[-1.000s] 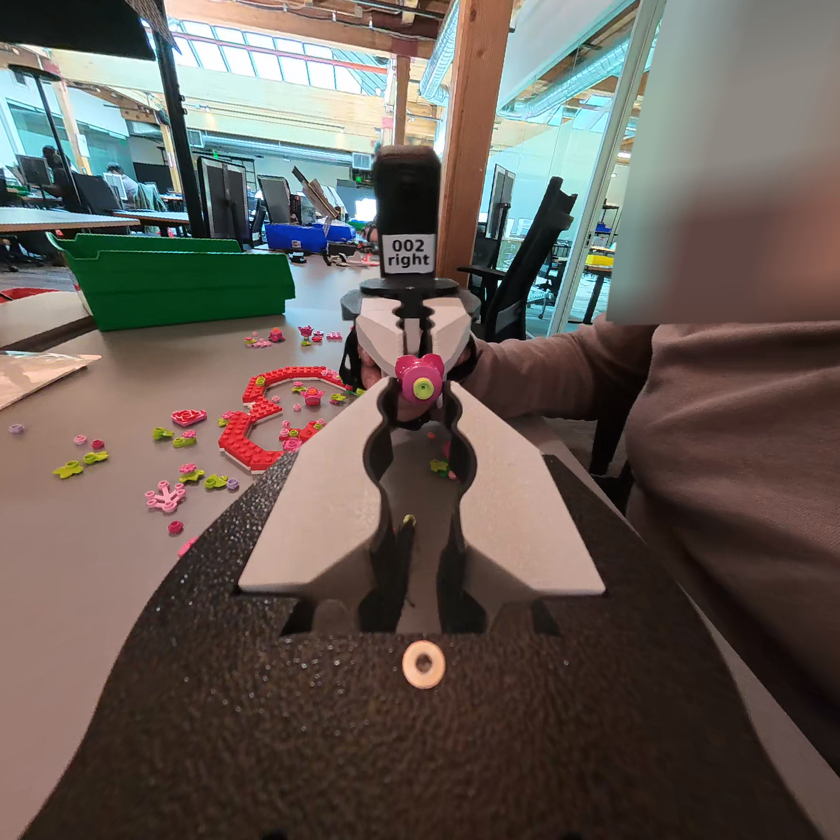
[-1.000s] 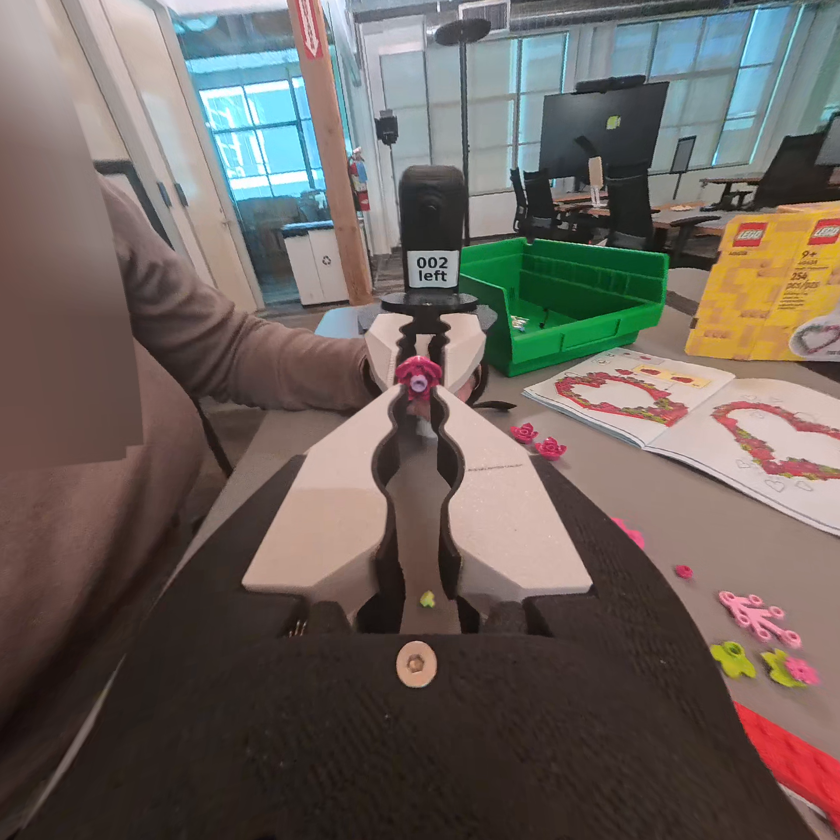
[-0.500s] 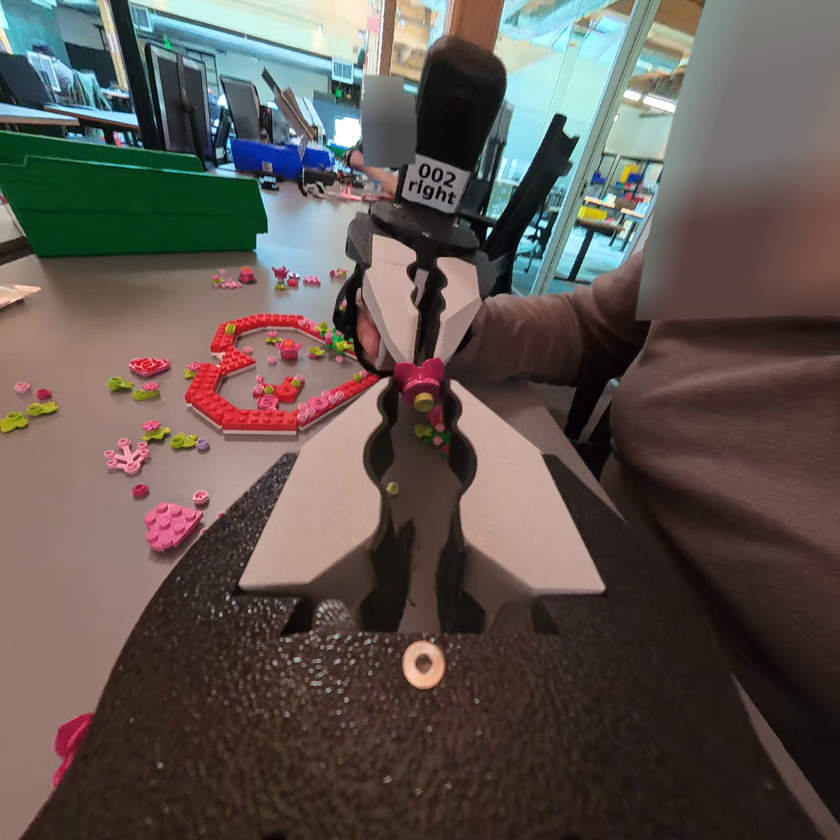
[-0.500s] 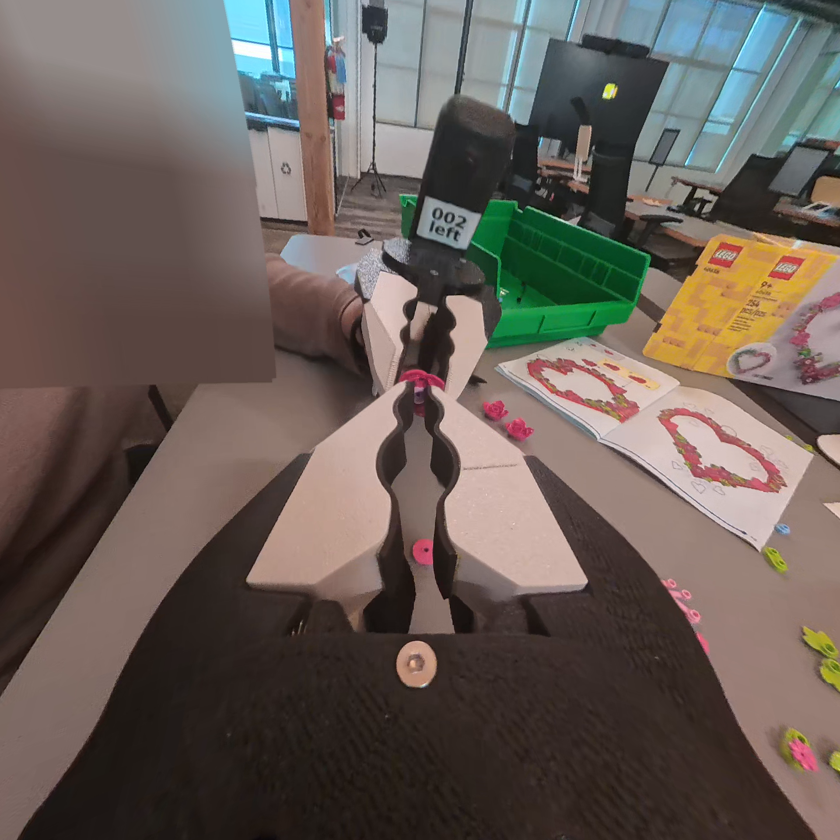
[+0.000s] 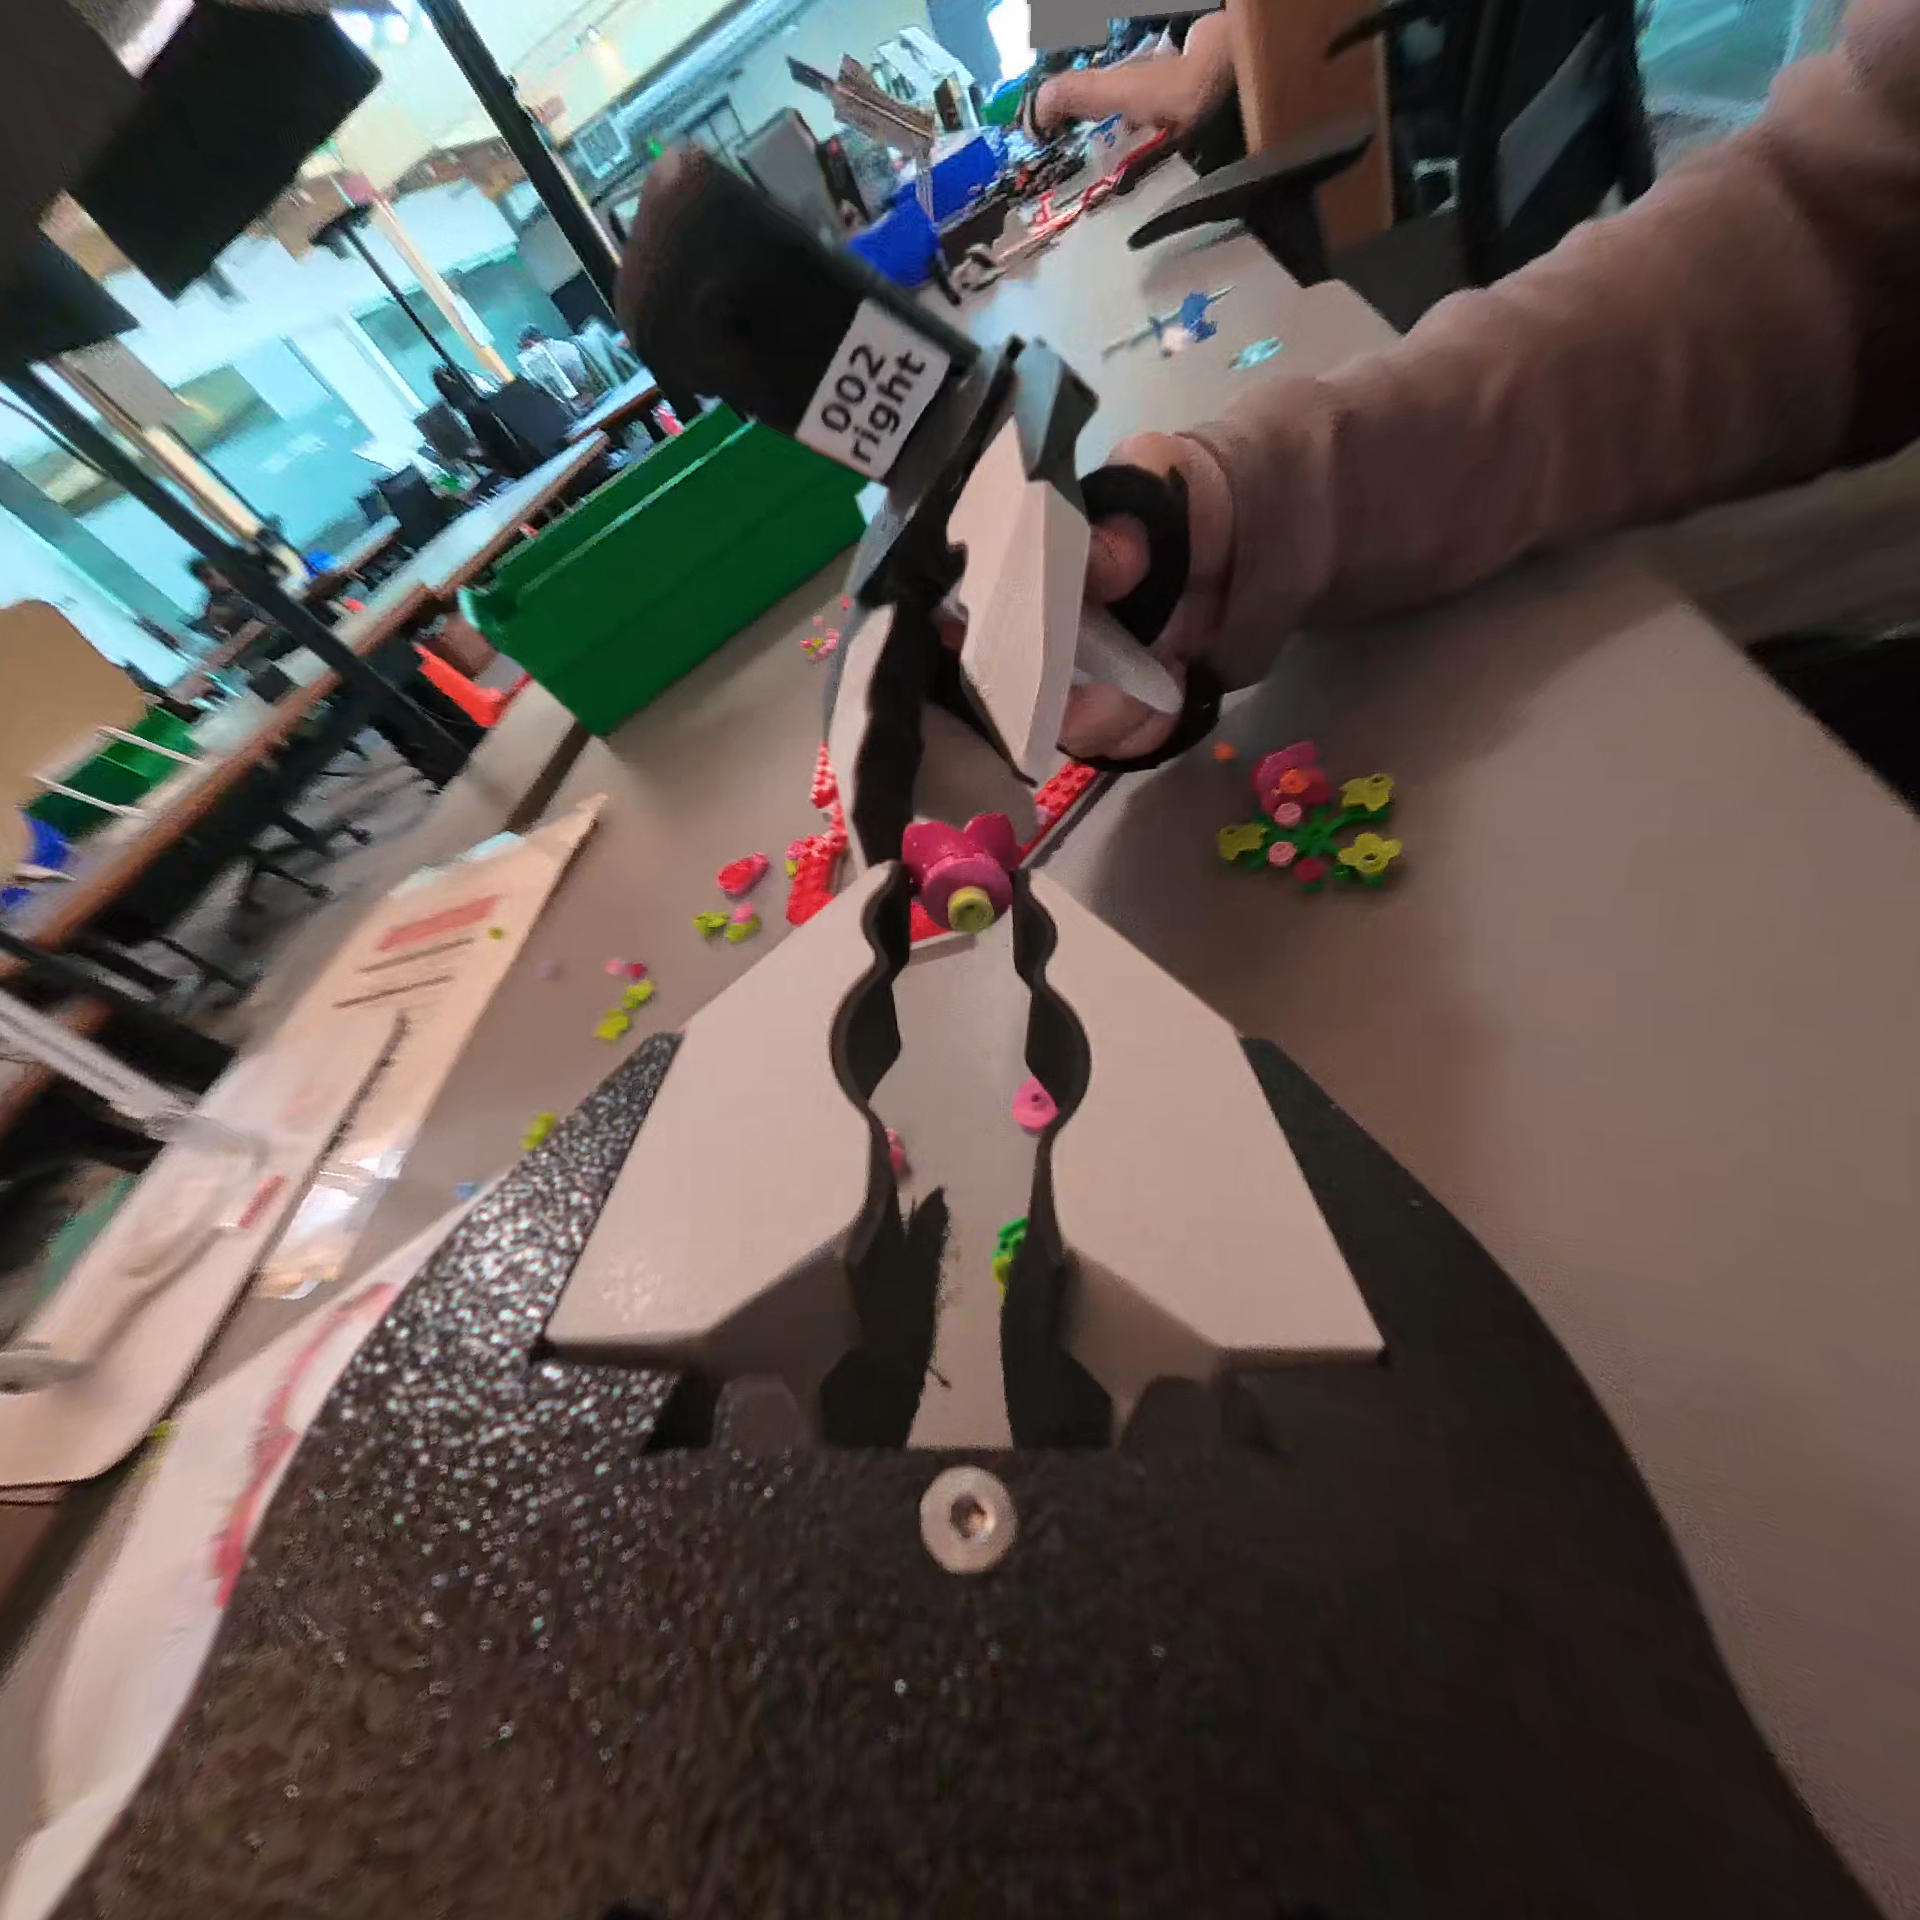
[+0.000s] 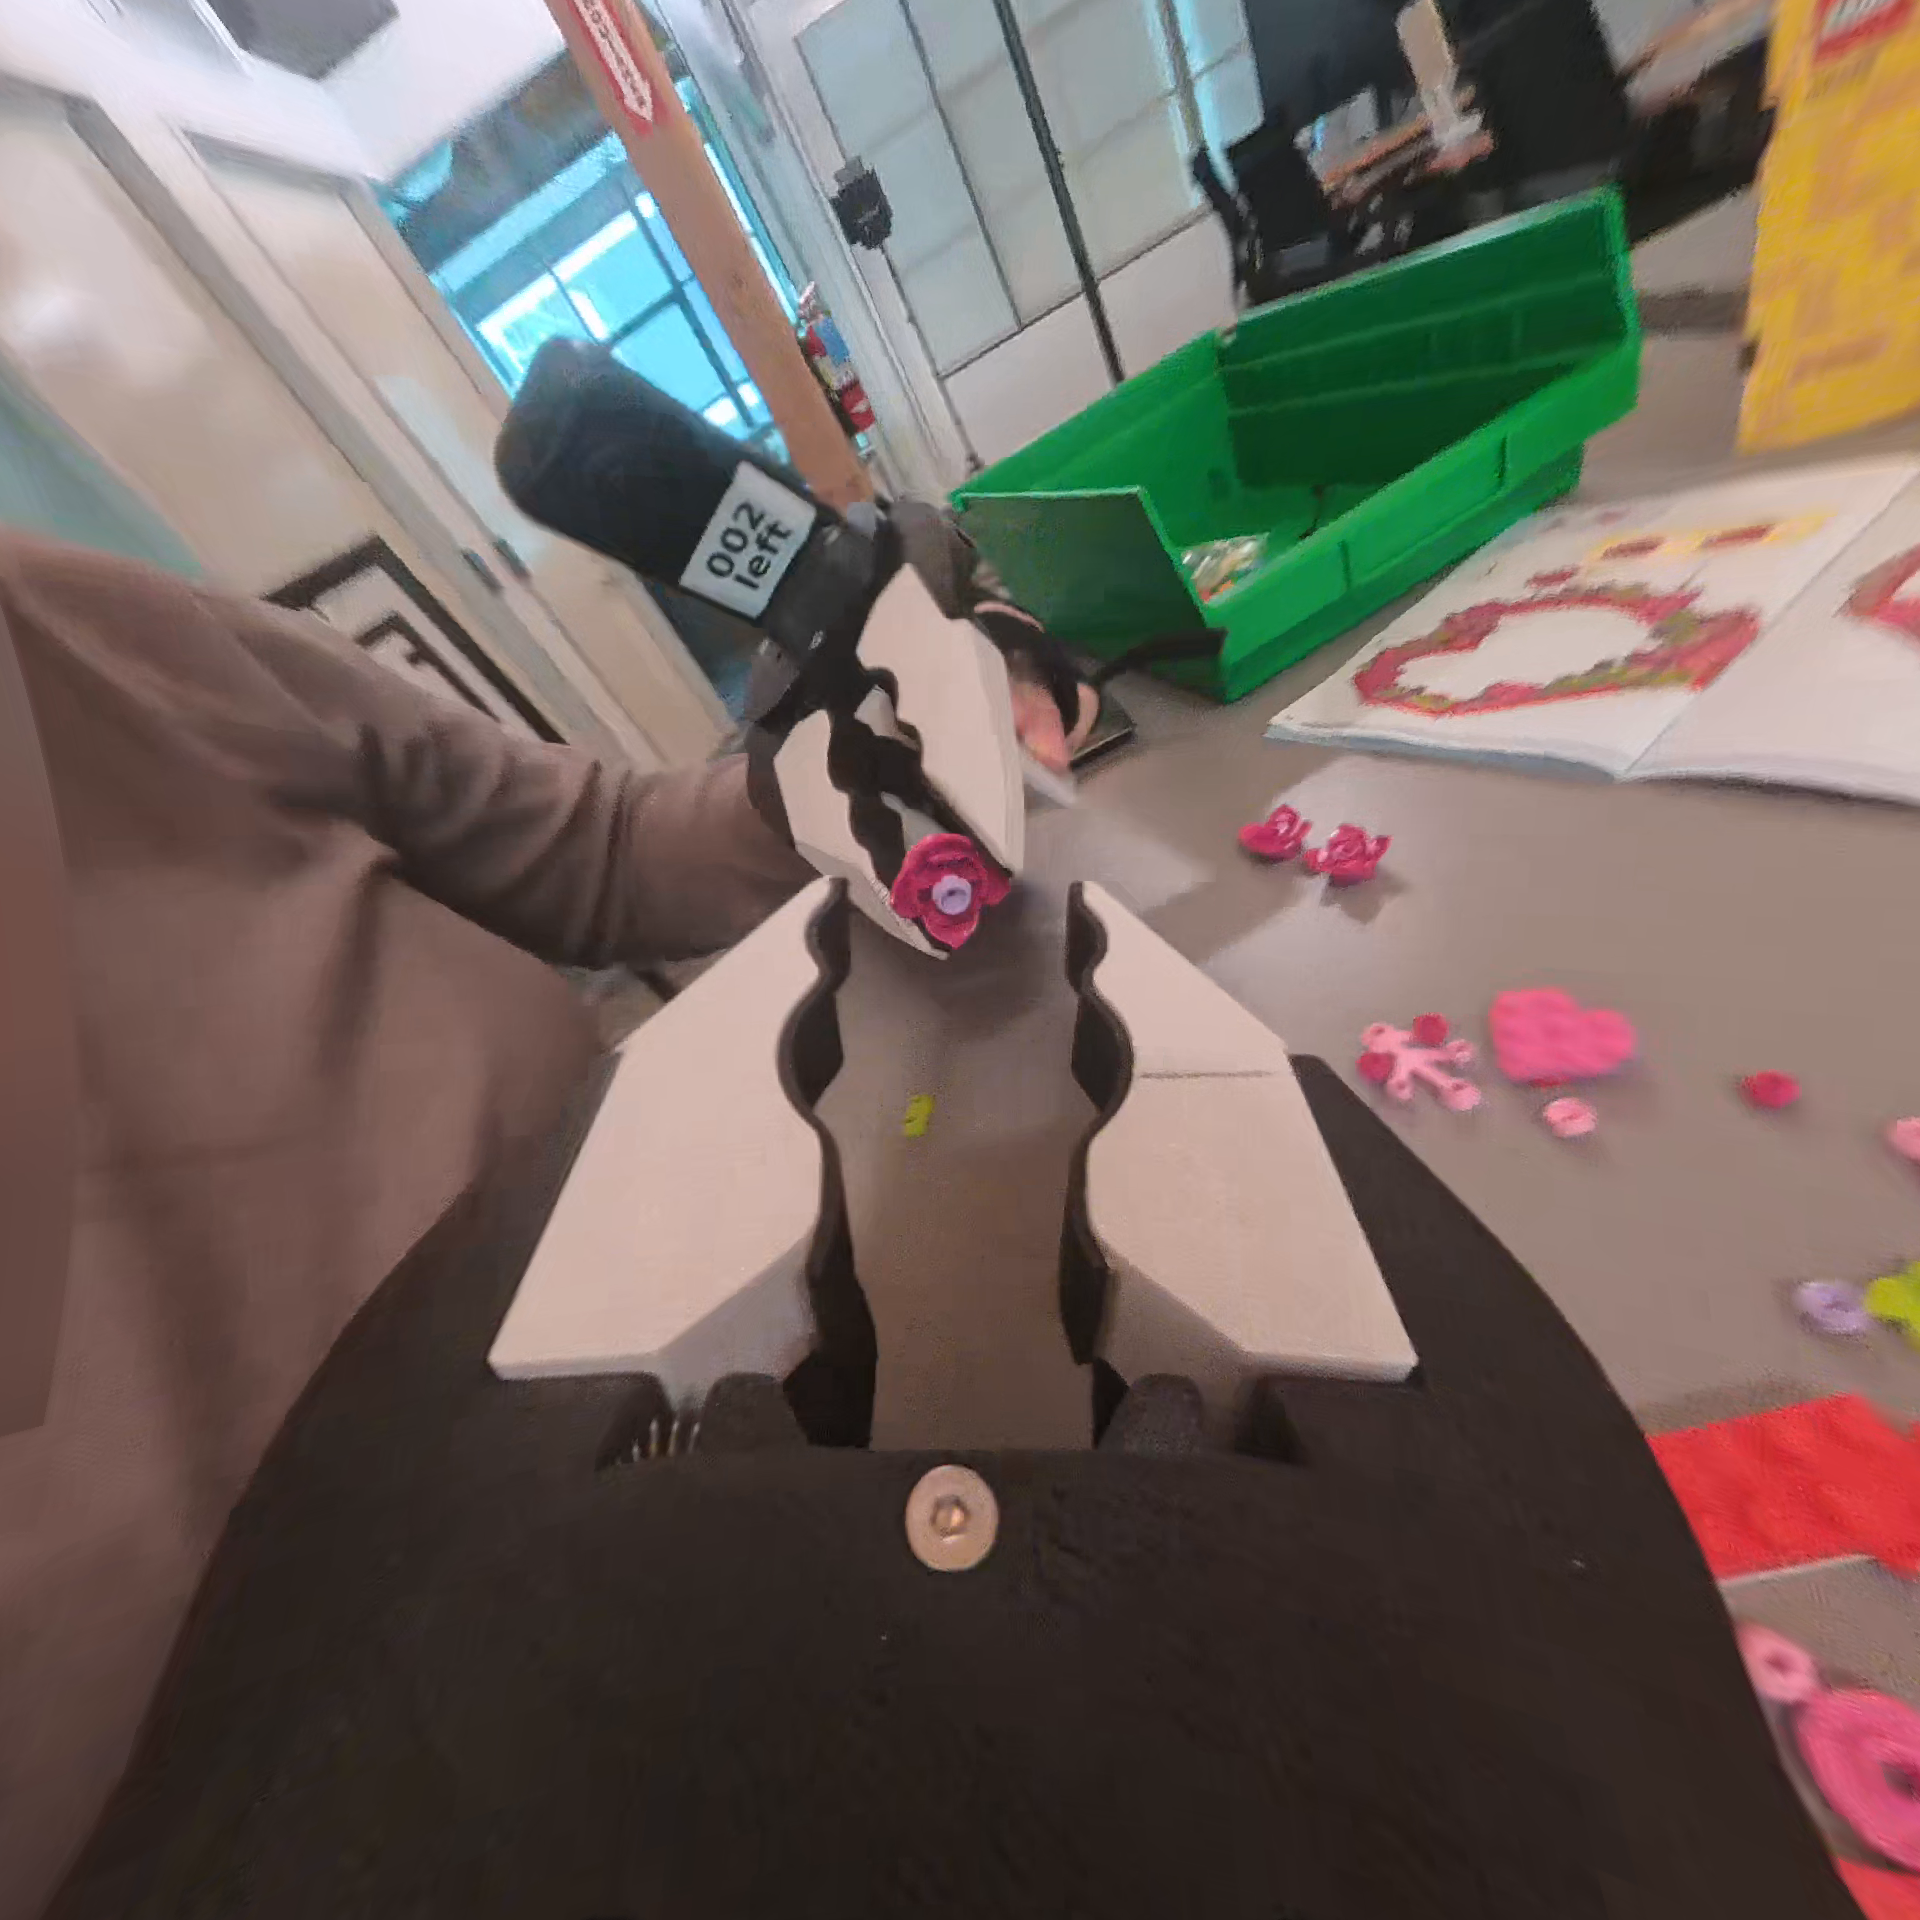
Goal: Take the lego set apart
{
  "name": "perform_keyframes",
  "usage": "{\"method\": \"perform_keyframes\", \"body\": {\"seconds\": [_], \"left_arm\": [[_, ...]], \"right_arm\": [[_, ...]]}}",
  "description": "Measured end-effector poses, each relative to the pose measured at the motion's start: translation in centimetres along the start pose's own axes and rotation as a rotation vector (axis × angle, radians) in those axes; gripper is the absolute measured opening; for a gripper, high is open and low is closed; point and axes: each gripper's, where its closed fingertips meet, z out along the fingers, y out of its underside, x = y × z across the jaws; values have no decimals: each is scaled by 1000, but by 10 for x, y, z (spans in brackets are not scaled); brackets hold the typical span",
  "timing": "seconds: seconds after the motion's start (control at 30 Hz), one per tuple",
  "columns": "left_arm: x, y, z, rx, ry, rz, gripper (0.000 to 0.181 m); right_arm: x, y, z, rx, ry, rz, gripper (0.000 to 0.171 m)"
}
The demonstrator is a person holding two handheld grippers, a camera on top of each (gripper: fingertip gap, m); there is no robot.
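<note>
A small flower piece, a magenta rose [image 5: 951,857] with a pink round and a lime stud, sits between the fingertips of my left gripper [image 5: 958,885], which is shut on it above the grey table. In the right wrist view the same rose [image 6: 935,878] shows a lilac stud and is pinched at the tip of the left gripper. My right gripper [image 6: 954,894] is open, with its fingertips on either side of the rose and apart from it. It is tilted in the left wrist view [image 5: 935,800]. Parts of the red heart frame [image 5: 826,821] lie behind.
A green bin [image 6: 1351,499] stands at the back, with an open instruction booklet [image 6: 1662,675] and a yellow box [image 6: 1829,260] beside it. Loose pieces lie around: two roses [image 6: 1314,842], a pink heart plate [image 6: 1558,1034], a red plate [image 6: 1787,1486] and a green flower cluster [image 5: 1309,821]. The tips of both grippers are at nearly the same place.
Both grippers were pinching the flower piece end to end. Now my right gripper has opened and let go, and the rose stays in the left gripper. Both grippers have tilted.
</note>
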Motion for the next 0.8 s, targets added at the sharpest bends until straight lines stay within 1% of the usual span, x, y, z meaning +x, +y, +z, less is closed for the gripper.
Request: {"method": "perform_keyframes", "body": {"seconds": [0.1,0.13,0.17,0.2,0.33,0.43,0.5,0.53,0.57,0.7,0.8], "left_arm": [[0,-2,2,-17,-44,87,16],[2,-1,3,-30,-41,103,16],[3,-1,4,-35,-42,116,16],[5,-1,5,-30,-39,122,16],[4,-2,7,-27,-53,84,17],[-1,-1,3,-52,-91,135,31],[-3,-6,-2,-28,-128,219,27],[-1,-8,-3,-18,-129,245,22],[1,-11,-4,-11,-124,256,17],[2,-15,-5,3,-137,271,14],[2,-17,-6,3,-138,277,5]], "right_arm": [[-7,5,6,-16,-73,119,41],[-8,5,8,-12,-89,150,38],[-7,5,9,-5,-92,170,30],[-6,6,10,-3,-91,183,23],[-4,4,8,8,-94,204,21],[-2,-2,2,53,-100,220,20],[-2,-6,-2,76,-115,237,20],[-2,-7,-2,80,-124,240,20],[-3,-7,-3,80,-129,239,20],[-6,-5,0,71,-144,242,20],[-6,-4,1,66,-152,247,20]]}}
